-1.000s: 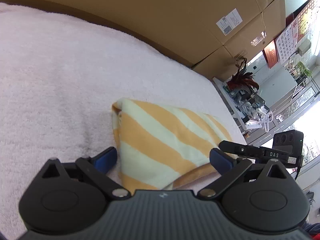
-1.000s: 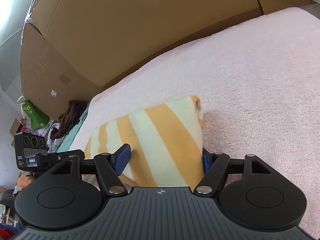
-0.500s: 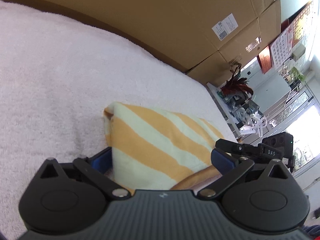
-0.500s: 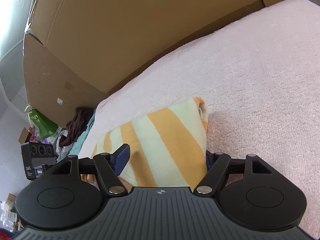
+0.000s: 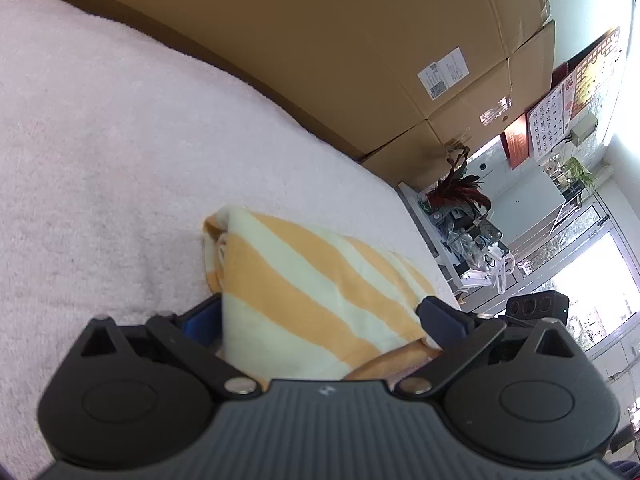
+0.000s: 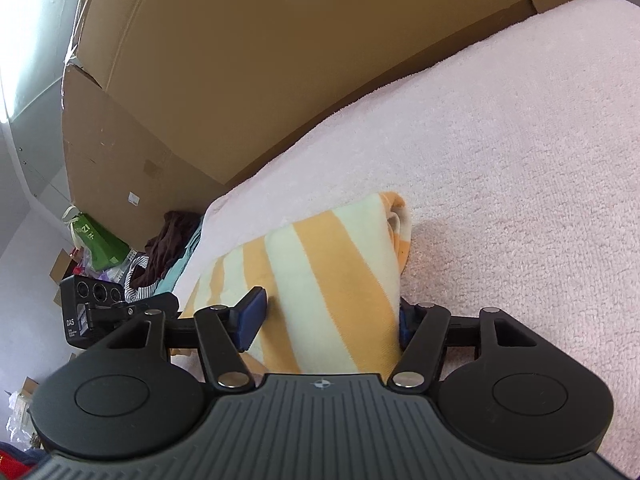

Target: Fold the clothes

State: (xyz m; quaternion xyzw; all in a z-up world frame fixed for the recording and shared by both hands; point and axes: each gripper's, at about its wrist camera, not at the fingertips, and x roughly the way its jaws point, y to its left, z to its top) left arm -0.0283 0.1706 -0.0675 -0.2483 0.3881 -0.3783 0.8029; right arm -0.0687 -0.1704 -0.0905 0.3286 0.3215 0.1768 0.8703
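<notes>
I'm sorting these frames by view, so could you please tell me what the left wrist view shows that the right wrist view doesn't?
Only the left wrist view shows a wall calendar, a feather duster and a bright window. Only the right wrist view shows a green bag and a clothes pile. Both show the striped garment on the pink blanket, cardboard boxes behind, and a gripper straddling the garment.

Your work surface is covered edge to edge by a pale pink terry towel, so whether a table or a bed lies under it you cannot tell. Its nap looks even, and its far edge runs along the base of brown cardboard boxes. On it lies one thing only: a folded garment in orange and cream stripes, a thick, neat bundle whose layered end faces the open stretch of towel.
</notes>
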